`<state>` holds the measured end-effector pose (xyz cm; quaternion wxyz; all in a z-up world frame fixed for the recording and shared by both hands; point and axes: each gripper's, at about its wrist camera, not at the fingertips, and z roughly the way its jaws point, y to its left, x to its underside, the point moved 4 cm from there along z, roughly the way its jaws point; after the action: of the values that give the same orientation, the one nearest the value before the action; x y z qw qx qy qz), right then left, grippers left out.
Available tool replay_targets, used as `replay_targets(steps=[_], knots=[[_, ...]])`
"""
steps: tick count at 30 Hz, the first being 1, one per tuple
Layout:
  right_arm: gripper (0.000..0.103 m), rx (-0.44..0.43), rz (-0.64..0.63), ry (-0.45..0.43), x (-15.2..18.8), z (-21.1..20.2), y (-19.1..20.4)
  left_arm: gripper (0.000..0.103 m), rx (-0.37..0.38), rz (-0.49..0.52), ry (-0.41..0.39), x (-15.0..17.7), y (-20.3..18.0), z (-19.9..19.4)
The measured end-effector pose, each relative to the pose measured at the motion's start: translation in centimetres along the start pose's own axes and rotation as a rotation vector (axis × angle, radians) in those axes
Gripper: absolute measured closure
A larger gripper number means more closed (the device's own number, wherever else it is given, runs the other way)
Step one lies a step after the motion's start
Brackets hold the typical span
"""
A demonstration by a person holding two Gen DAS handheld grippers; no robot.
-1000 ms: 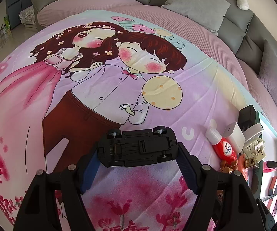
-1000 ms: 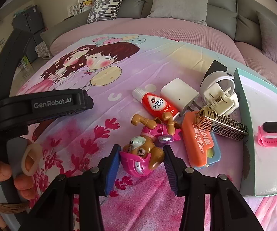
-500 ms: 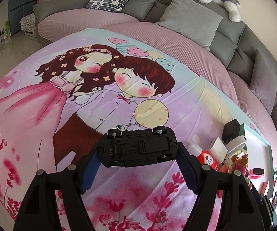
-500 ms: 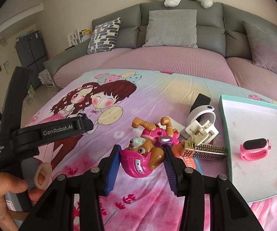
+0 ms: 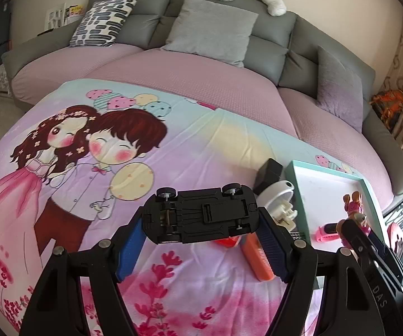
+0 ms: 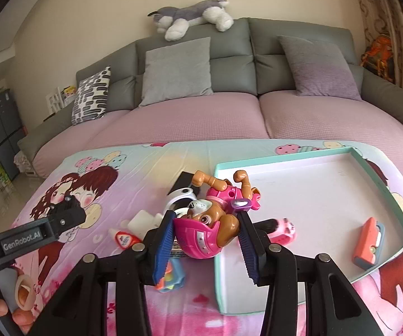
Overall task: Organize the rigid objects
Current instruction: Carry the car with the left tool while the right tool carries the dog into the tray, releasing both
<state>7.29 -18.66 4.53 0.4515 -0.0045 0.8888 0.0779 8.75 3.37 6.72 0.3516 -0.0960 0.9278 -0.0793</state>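
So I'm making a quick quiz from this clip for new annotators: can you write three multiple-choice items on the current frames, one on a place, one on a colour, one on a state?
1. Where does the pink watch lie?
A. in the teal tray
B. on the sofa
C. on the floor

2. What colour is the toy car, seen from its underside?
A. white
B. black
C. yellow

3. What is the state of the right gripper?
A. open and empty
B. out of view
C. shut on the toy dog

Answers:
1 A, the watch rests on the white floor of the teal tray.
2 B, the chassis held in the left gripper is black.
3 C, the blue pads press on both sides of the toy dog.
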Motion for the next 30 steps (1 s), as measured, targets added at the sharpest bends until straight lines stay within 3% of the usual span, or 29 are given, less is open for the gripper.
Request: replay_targets(steps=[11, 16, 23, 30], knots=[[0.056, 0.161, 0.131, -0.037, -0.8, -1.6, -8.7, 0.026, 0.082, 0.237, 0.040, 1.5, -10.5, 0.8], [0.056, 0.200, 0.176, -0.007, -0.3, -1.1, -10.9, 0.026, 0.121, 0.331, 0.093, 3.1, -14.4, 2.1], [0.056, 0.217, 0.207, 0.020, 0.4, -0.9, -12.9, 0.026, 0.104, 0.398, 0.154, 5.0, -17.1, 4.1], [0.056, 0.215, 0.243, 0.053, 1.1, -0.5, -14.1, 0.026, 0.076, 0.407, 0.166, 5.4, -18.2, 5.0]])
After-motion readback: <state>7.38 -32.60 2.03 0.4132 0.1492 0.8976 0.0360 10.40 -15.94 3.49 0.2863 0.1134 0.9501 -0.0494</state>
